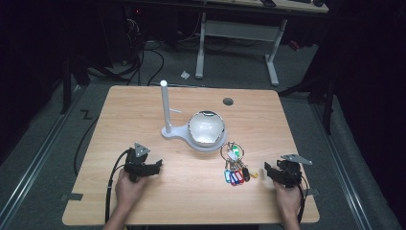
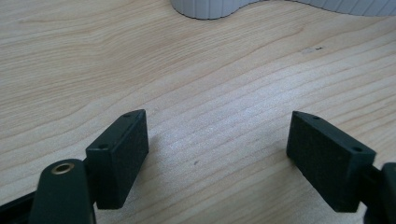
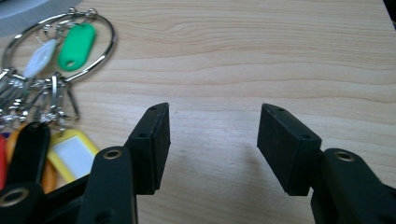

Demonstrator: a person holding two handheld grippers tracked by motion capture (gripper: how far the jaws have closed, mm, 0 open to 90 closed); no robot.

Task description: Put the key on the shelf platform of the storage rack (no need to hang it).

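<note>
A large metal ring with several keys and coloured tags (image 1: 235, 165) lies on the wooden table (image 1: 143, 110), right of centre. In the right gripper view the key ring (image 3: 58, 46) with green, white, yellow and black tags sits at the upper left. My right gripper (image 1: 269, 171) rests on the table just right of the keys, open with bare wood between its jaws (image 3: 212, 140). My left gripper (image 1: 158, 166) rests at the front left, open, nothing between its jaws (image 2: 217, 154). A white stand with an upright post (image 1: 165, 108) and a bowl-shaped dish (image 1: 207, 128) stands mid-table.
The white stand's ribbed base (image 2: 210, 8) lies ahead of my left gripper. A round cable hole (image 1: 228, 101) sits near the table's far edge. Tape marks (image 1: 72, 197) lie at the front corners. A desk frame (image 1: 237, 33) and cables stand on the floor beyond.
</note>
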